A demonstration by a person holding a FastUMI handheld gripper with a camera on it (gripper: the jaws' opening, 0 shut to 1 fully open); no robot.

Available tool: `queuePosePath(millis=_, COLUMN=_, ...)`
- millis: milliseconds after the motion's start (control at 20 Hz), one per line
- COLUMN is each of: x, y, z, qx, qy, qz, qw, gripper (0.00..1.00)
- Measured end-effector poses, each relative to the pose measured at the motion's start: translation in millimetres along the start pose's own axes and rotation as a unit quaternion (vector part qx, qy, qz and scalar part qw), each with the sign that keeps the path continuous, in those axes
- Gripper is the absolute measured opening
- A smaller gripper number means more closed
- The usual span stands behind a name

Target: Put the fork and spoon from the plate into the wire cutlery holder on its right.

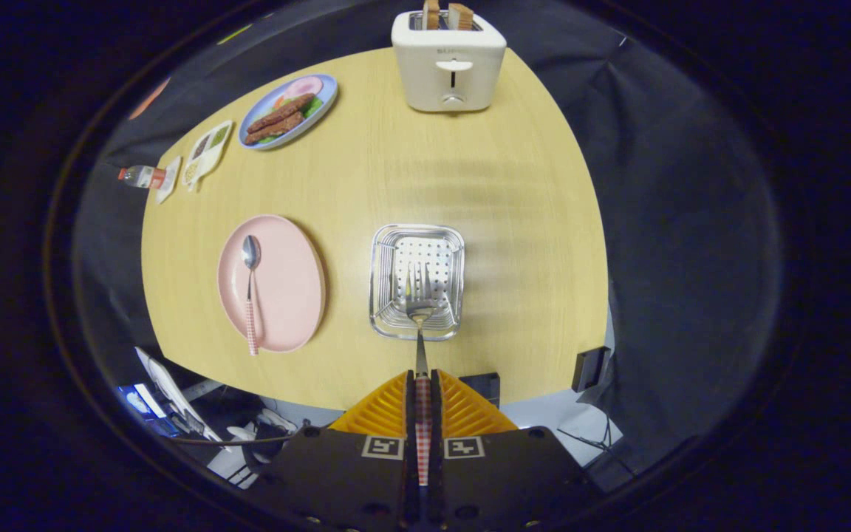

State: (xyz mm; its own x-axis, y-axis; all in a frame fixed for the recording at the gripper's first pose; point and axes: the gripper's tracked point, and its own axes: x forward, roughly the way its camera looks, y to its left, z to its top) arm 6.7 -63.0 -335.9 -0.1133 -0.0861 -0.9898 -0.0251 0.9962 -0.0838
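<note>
Pinching the steel fork with the checked handle (421,325), my jaws hold its tines above the wire cutlery holder (381,255). Releasing off-centre might bounce it onto the counter. Leftward, the matching spoon (250,281) waits on the pink plate (292,281).

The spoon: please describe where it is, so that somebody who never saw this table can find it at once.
On the wooden table, left of the wire cutlery holder, lies a pink plate. The spoon rests on the plate's left part, bowl pointing away, alone there. Unlike the fork, which the gripper holds over the holder, nothing touches it.
</note>
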Motion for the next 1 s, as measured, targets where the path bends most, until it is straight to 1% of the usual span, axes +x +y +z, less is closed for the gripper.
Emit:
queuePosePath(millis=200, x=9, y=7, z=5, qx=-0.016, qy=0.048, qz=0.004, qw=0.999, gripper=0.05)
queuePosePath(millis=250, x=10, y=8, z=8, qx=-0.021, qy=0.053, qz=0.005, qw=0.998, gripper=0.07)
queuePosePath(millis=400, x=16, y=9, z=15, qx=-0.024, qy=0.063, qz=0.001, qw=0.998, gripper=0.07)
queuePosePath(millis=600, x=18, y=3, z=25, qx=-0.024, qy=0.062, qz=-0.014, qw=0.998, gripper=0.07)
queuePosePath(millis=650, x=19, y=2, z=25, qx=-0.029, qy=0.062, qz=-0.014, qw=0.998, gripper=0.09)
queuePosePath(millis=750, x=18, y=5, z=25, qx=-0.040, qy=0.058, qz=-0.009, qw=0.997, gripper=0.09)
queuePosePath(millis=1000, x=16, y=2, z=30, qx=-0.041, qy=0.033, qz=-0.009, qw=0.999, gripper=0.12)
